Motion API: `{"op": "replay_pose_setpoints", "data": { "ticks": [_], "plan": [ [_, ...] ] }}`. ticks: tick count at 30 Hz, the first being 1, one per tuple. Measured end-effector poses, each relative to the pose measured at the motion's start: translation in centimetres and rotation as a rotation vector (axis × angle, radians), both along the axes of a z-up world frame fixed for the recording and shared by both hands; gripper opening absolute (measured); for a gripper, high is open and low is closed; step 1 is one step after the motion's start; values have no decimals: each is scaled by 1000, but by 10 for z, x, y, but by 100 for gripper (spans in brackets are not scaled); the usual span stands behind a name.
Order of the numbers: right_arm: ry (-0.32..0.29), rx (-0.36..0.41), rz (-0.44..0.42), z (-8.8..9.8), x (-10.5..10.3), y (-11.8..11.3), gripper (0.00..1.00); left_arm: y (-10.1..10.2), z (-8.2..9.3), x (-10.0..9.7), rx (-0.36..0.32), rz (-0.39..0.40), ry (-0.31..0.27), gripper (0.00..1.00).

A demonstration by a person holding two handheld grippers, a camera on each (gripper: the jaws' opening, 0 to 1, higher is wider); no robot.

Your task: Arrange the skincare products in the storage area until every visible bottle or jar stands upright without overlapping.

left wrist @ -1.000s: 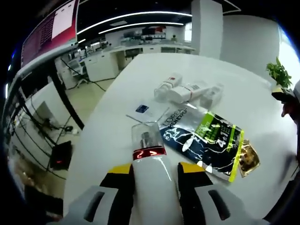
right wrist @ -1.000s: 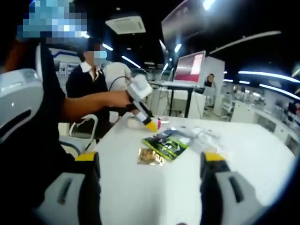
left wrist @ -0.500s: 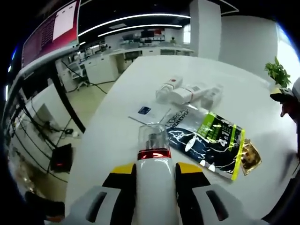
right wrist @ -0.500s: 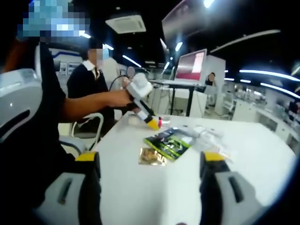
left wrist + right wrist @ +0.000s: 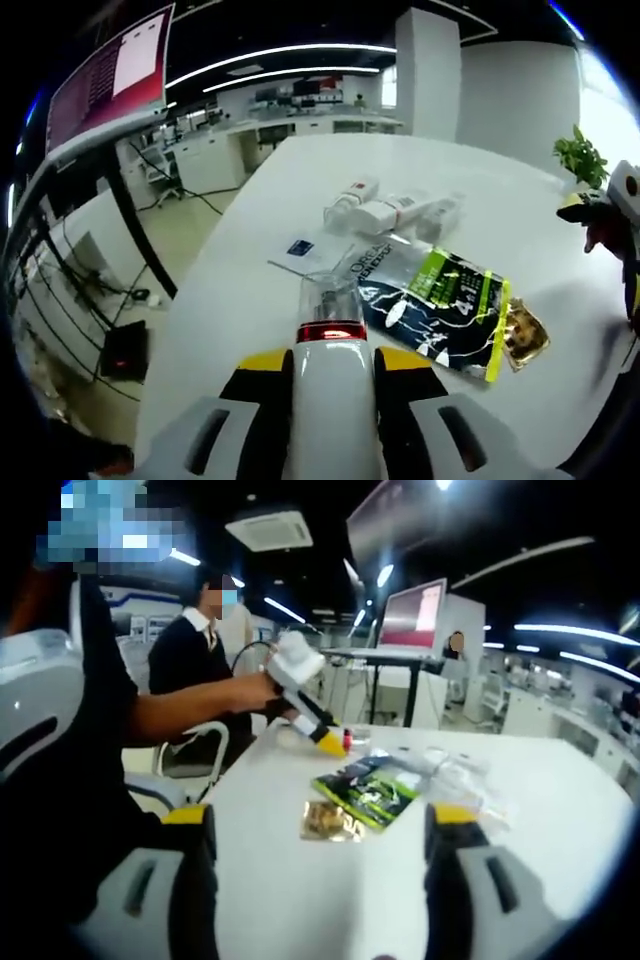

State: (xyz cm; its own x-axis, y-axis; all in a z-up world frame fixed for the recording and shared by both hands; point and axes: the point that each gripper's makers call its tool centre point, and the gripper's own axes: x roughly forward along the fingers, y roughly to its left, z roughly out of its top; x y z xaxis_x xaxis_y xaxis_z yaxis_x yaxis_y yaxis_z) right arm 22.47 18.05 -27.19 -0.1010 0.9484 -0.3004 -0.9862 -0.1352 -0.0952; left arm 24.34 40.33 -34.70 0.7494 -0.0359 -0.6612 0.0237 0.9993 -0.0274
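Note:
My left gripper [image 5: 330,358] is shut on a white bottle [image 5: 328,298] with a red band and a clear cap, held above the white table [image 5: 230,300]. Beyond it three white tubes [image 5: 352,193] [image 5: 395,209] [image 5: 441,212] lie on their sides close together. A black-and-green sachet [image 5: 440,305], a clear packet [image 5: 375,257] and a gold sachet [image 5: 526,335] lie flat nearer to me. My right gripper [image 5: 322,825] stands open, low over the table, with nothing between its jaws. In the right gripper view the left gripper [image 5: 300,692] holds the bottle [image 5: 346,742] over the far table edge, behind the green sachet [image 5: 375,788].
A small card with a blue mark [image 5: 298,248] lies left of the packets. A potted plant [image 5: 578,158] stands at the table's far right. A monitor on a stand [image 5: 412,615] and a seated person [image 5: 195,650] are behind the table. The floor drops away on the left.
The left gripper keeps its hold on the bottle and has shifted only slightly; the left gripper view has moved a little. The right gripper stays open.

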Motion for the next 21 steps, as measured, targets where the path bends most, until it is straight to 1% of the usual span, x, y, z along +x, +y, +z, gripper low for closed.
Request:
{"op": "replay_pose_setpoints", "data": {
  "ticks": [5, 12, 15, 21],
  "plan": [
    [11, -1, 4, -2, -1, 5, 86, -5, 9, 2, -46, -18, -51, 31],
    [24, -5, 10, -4, -3, 11, 85, -15, 24, 6, -76, -61, -122, 31],
    [26, -6, 10, -5, -3, 14, 84, -17, 27, 7, -73, -72, -140, 31],
    [36, 0, 16, -4, -6, 19, 83, -24, 35, 6, -118, -94, -178, 31]
  ]
}}
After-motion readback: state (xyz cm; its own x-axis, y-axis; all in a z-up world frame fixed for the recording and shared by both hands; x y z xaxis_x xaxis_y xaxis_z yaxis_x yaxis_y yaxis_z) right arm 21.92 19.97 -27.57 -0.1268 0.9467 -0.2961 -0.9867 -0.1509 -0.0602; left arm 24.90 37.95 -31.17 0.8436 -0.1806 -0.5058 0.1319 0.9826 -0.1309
